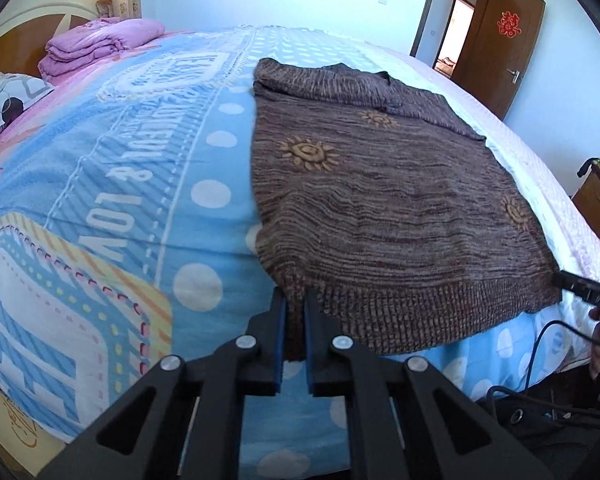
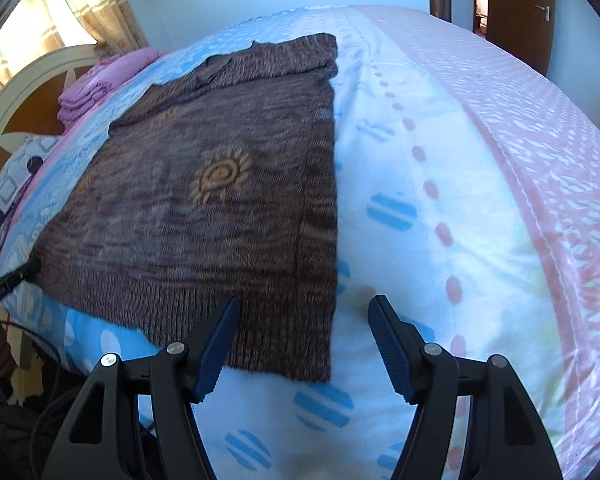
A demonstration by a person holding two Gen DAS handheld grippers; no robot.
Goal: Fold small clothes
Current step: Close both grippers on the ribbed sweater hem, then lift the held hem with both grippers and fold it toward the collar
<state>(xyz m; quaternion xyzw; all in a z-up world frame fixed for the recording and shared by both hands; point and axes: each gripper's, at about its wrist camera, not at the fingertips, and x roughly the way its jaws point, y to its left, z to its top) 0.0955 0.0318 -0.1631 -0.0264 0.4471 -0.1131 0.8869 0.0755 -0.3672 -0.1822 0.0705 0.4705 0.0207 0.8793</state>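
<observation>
Between the left gripper pads, sweater hem corner pinched; right gripper spread, straddling opposite corner ungrasped; body fold not started.

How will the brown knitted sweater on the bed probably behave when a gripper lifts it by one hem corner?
The brown sweater lies flat on the bedspread, so it is probably floppy and would drape from the corner pinched by the left gripper. Its thick ribbed knit suggests some weight and stretch. The fuzzy surface seems unlikely to slip between the pads.
</observation>
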